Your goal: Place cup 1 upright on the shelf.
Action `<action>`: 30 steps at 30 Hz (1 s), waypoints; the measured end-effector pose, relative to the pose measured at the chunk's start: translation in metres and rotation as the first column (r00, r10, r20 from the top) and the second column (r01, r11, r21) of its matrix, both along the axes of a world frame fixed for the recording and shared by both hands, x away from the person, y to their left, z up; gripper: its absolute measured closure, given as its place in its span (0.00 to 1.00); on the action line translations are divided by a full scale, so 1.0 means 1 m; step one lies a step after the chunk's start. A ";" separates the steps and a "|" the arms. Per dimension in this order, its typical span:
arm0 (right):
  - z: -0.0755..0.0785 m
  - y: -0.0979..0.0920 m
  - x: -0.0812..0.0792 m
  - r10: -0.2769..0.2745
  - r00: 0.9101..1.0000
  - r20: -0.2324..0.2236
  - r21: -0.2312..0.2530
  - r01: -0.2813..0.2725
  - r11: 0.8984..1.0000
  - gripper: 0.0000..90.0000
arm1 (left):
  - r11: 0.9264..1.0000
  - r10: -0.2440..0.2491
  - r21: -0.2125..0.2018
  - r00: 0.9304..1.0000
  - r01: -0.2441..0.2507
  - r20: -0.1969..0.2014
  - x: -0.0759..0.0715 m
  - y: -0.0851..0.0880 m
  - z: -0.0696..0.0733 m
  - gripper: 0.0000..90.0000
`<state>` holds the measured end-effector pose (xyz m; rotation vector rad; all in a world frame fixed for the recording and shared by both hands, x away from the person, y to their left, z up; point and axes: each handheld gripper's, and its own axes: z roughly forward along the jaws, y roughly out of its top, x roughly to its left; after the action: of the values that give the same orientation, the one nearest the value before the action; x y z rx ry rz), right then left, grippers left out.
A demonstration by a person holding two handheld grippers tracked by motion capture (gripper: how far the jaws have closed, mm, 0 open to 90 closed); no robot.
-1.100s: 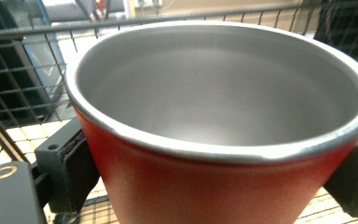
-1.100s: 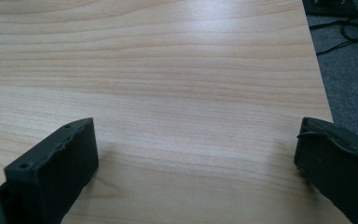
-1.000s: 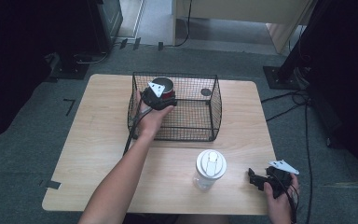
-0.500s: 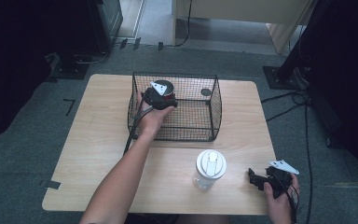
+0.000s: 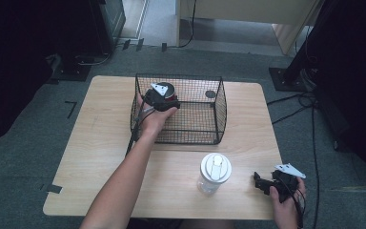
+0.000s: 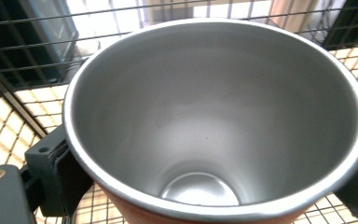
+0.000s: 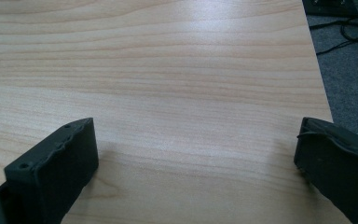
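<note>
Steel cup point(image 6: 214, 126), red on the outside, sat between the left gripper's point(image 5: 163, 98) jaws, one black pad point(image 6: 58, 172) pressed to each flank just below the rim, so the grip looked closed on it. Around those fingers rose the wire basket point(image 5: 217, 112), the cup inside its left rear part. Rigid, thin-walled and smooth, it would likely handle light but slippery; a hold across the upper wall seemed soundest. Well apart, the right gripper point(image 5: 267, 182) lay with jaws spread wide, holding nothing, over the table point(image 7: 177, 70) just beyond a lidded clear jar point(image 5: 215, 172).
</note>
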<state>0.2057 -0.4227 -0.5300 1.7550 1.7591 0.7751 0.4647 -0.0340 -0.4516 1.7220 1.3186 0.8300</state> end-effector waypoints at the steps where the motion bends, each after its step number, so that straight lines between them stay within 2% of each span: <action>1: 0.000 0.000 0.000 0.000 1.000 0.000 0.000 0.000 1.000 0.00 | 1.000 0.007 -0.004 1.000 -0.007 -0.001 0.000 0.000 0.001 0.05; 2: 0.000 0.000 0.000 0.001 1.000 0.000 0.000 -0.001 1.000 0.00 | 1.000 -0.005 -0.013 1.000 0.005 0.013 -0.001 0.000 0.002 0.04; 6: 0.000 0.000 0.000 0.001 1.000 0.000 -0.001 -0.001 1.000 0.00 | 1.000 -0.001 -0.009 1.000 0.002 0.025 -0.003 -0.001 0.003 0.02; 7: 0.000 0.000 0.000 0.001 1.000 0.001 -0.001 -0.001 1.000 0.00 | 1.000 -0.001 -0.007 0.999 0.001 0.043 -0.004 -0.001 0.005 0.01; 9: 0.000 0.000 0.000 0.001 1.000 0.000 0.000 -0.001 1.000 0.00 | 1.000 -0.003 -0.015 0.999 0.004 0.044 -0.004 0.000 0.006 0.01; 12: 0.000 0.000 0.000 0.000 1.000 0.001 -0.001 0.000 1.000 0.00 | 1.000 -0.016 -0.010 0.997 0.017 0.069 -0.008 -0.001 0.006 0.01; 16: 0.000 0.000 0.000 0.001 1.000 0.000 -0.001 -0.001 1.000 0.00 | 1.000 -0.013 -0.013 0.998 0.014 0.068 -0.009 0.000 0.007 0.02; 20: 0.000 0.000 0.000 0.000 1.000 0.000 0.000 0.000 1.000 0.00 | 1.000 -0.011 -0.014 0.996 0.012 0.086 -0.012 -0.001 0.008 0.03; 22: 0.000 0.000 0.000 0.000 1.000 0.000 -0.001 0.000 1.000 0.00 | 1.000 0.005 0.016 0.992 -0.007 0.129 -0.015 -0.001 0.009 0.06; 23: 0.000 0.000 0.000 0.001 1.000 0.001 -0.001 -0.001 1.000 0.00 | 1.000 0.009 0.017 0.990 -0.012 0.139 -0.016 -0.001 0.010 0.07; 25: 0.000 0.000 0.000 0.000 1.000 0.000 0.000 0.000 1.000 0.00 | 1.000 0.020 0.001 0.986 -0.021 0.165 -0.018 -0.001 0.012 0.07; 27: 0.000 0.000 0.000 0.001 1.000 0.000 -0.001 -0.001 1.000 0.00 | 1.000 0.021 -0.001 0.985 -0.021 0.172 -0.018 -0.001 0.013 0.07; 30: 0.000 0.000 0.000 0.001 1.000 0.000 -0.001 -0.001 1.000 0.00 | 1.000 0.022 -0.025 0.987 -0.018 0.162 -0.018 0.001 0.016 0.07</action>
<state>0.2057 -0.4227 -0.5300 1.7540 1.7595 0.7751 0.4466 -0.0331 -0.4355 1.5904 1.2329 0.9420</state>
